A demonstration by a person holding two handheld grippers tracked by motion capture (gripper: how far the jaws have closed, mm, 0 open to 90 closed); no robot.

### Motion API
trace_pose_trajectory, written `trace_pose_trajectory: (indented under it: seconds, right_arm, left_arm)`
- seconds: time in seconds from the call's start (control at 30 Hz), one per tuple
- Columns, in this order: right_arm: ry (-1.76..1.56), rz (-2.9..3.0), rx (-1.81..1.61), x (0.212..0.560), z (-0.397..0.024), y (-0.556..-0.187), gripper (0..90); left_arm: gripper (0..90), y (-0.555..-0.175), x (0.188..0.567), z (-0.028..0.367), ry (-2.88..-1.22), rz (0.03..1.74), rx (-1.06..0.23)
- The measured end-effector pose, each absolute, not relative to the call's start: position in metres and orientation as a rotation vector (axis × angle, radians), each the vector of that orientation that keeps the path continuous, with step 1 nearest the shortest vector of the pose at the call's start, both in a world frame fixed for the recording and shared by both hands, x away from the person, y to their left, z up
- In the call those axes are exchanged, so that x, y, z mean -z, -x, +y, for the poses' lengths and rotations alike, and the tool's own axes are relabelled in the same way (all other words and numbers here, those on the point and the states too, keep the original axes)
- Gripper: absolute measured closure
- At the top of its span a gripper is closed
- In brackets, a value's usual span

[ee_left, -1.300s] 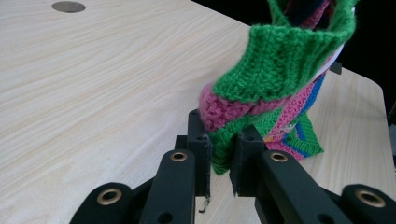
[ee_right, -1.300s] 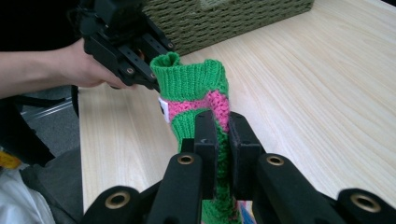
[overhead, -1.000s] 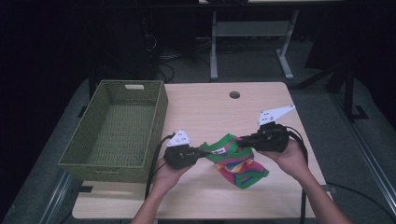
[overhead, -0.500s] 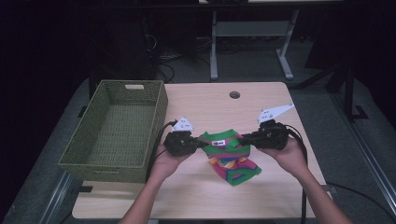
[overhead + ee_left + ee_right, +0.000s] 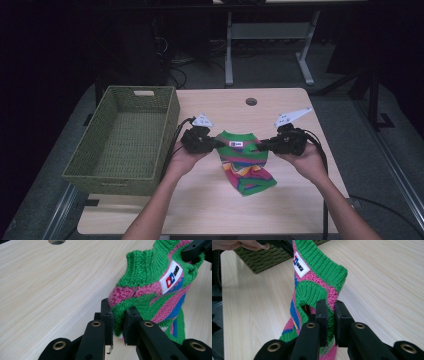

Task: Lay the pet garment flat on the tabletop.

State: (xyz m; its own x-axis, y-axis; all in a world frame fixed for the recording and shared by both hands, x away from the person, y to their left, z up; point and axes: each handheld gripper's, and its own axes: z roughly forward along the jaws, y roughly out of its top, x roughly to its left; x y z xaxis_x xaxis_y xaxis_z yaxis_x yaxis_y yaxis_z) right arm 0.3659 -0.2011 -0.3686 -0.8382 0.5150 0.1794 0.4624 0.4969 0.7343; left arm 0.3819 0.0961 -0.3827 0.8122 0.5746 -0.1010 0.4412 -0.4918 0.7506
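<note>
That little knit sweater (image 5: pixel 243 159) is light and floppy, so your left gripper (image 5: pixel 216 143) and right gripper (image 5: pixel 260 146) jaws, clamped on its shoulders, keep it spread mid-surface.

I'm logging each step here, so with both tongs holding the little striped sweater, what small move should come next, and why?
Probably lower it flat onto the table. The left tongs and right tongs each pinch a shoulder of the striped sweater, spreading its top, while its hem lies bunched and skewed on the wood.

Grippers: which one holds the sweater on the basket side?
The left gripper: it pinches the striped sweater nearest the wicker basket; the right gripper holds the far shoulder.
</note>
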Motion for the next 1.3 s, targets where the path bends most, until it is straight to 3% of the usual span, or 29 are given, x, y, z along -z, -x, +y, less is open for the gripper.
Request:
trace_pose_trajectory:
  seconds: [0.77,0.83,0.93,1.03,1.3]
  right_arm:
    - [-1.048,2.608,-1.210,0.389,-0.225,-0.399,81.3]
    - [-1.070,2.587,-1.215,0.390,-0.225,-0.402,78.9]
    - [-1.141,2.518,-1.180,0.391,-0.227,-0.411,61.7]
    - [-1.210,2.457,-1.196,0.389,-0.233,-0.419,54.9]
    - [-1.230,2.500,-1.172,0.398,-0.240,-0.417,53.3]
  left_arm:
    - [76.8,-0.424,0.401,0.062,-2.229,0.786,-0.224]
    - [72.8,-0.428,0.402,0.062,-2.243,0.799,-0.233]
    - [58.3,-0.434,0.403,0.062,-2.234,0.838,-0.279]
    - [53.2,-0.436,0.404,0.064,-2.237,0.846,-0.258]
    - [51.8,-0.432,0.407,0.065,-2.256,0.832,-0.244]
